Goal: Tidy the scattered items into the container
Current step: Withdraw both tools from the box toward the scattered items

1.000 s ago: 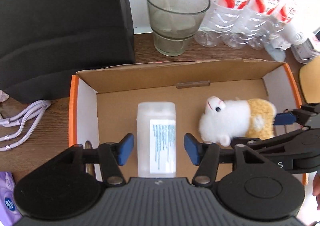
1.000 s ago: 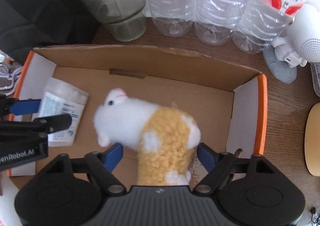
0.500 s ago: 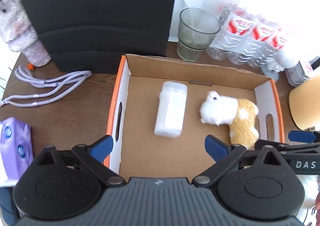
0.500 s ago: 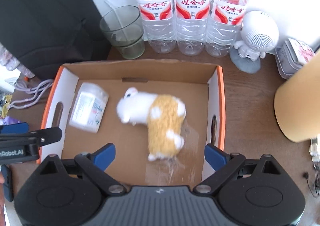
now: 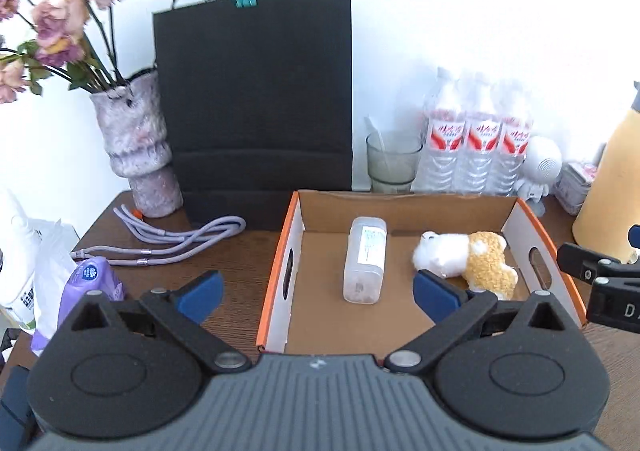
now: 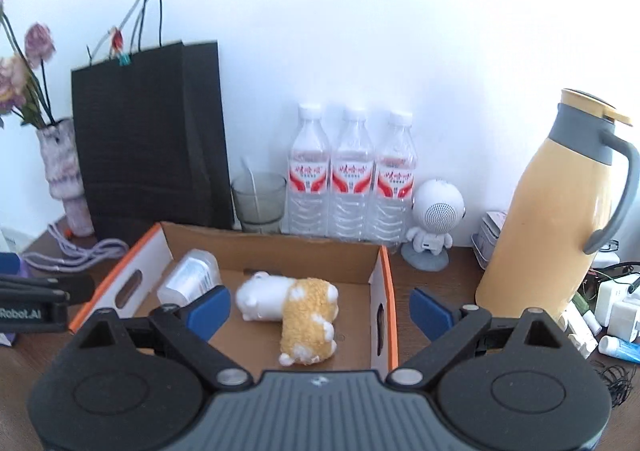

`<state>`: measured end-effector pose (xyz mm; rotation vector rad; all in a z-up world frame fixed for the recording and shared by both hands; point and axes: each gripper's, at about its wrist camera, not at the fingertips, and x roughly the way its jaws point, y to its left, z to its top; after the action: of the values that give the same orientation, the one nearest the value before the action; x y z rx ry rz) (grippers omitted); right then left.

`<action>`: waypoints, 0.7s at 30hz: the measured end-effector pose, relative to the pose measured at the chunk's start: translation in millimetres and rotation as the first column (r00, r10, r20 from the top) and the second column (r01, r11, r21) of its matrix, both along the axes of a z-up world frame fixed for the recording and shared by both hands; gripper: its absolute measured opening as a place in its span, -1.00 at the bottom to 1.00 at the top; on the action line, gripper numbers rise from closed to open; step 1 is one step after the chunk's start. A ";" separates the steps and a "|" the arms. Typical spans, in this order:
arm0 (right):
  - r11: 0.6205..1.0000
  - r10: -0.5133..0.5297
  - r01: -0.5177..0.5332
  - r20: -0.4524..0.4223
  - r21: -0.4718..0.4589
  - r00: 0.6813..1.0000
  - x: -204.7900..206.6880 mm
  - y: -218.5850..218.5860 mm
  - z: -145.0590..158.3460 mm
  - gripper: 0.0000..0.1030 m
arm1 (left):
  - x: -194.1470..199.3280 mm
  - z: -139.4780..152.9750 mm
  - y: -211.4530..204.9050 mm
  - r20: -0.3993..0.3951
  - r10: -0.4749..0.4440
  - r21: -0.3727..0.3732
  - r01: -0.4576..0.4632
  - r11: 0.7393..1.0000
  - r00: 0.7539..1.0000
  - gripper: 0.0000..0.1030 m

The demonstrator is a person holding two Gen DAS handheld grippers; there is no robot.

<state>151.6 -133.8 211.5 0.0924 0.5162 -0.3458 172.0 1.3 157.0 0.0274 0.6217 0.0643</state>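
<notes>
I pull both grippers, left (image 5: 316, 291) and right (image 6: 320, 305), back wide apart and empty, leaving the plastic bottle (image 5: 365, 260) and plush toy (image 5: 466, 259) in the cardboard box (image 5: 280, 271).

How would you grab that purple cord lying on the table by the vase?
Take the purple cord where its strands run bunched side by side, near the metal clips. Come from above with the jaws set across the strands. It lies flat on the table, so there is probably no side to get under.

dark wooden table (image 5: 240, 251) with cardboard box (image 5: 404, 207)
</notes>
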 end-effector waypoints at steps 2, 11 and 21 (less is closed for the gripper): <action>1.000 0.011 -0.012 0.104 0.011 0.995 -24.8 7.5 -7.0 0.92 | -20.4 -6.6 -1.7 0.076 -0.007 -0.012 0.008 1.000 0.997 1.00; 0.999 0.007 0.001 0.204 -0.038 0.979 -109.3 52.2 -33.6 0.97 | -121.6 -34.3 -10.0 0.279 -0.026 0.032 0.018 0.999 0.960 1.00; 0.993 0.079 -0.061 0.200 -0.098 0.977 -229.7 117.2 -77.9 1.00 | -253.9 -82.2 -3.9 0.302 -0.013 0.093 -0.016 0.996 0.953 1.00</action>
<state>-78.2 -16.5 133.6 0.0206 0.2994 -0.2866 -81.9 -2.5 74.8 0.1070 0.3115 0.0977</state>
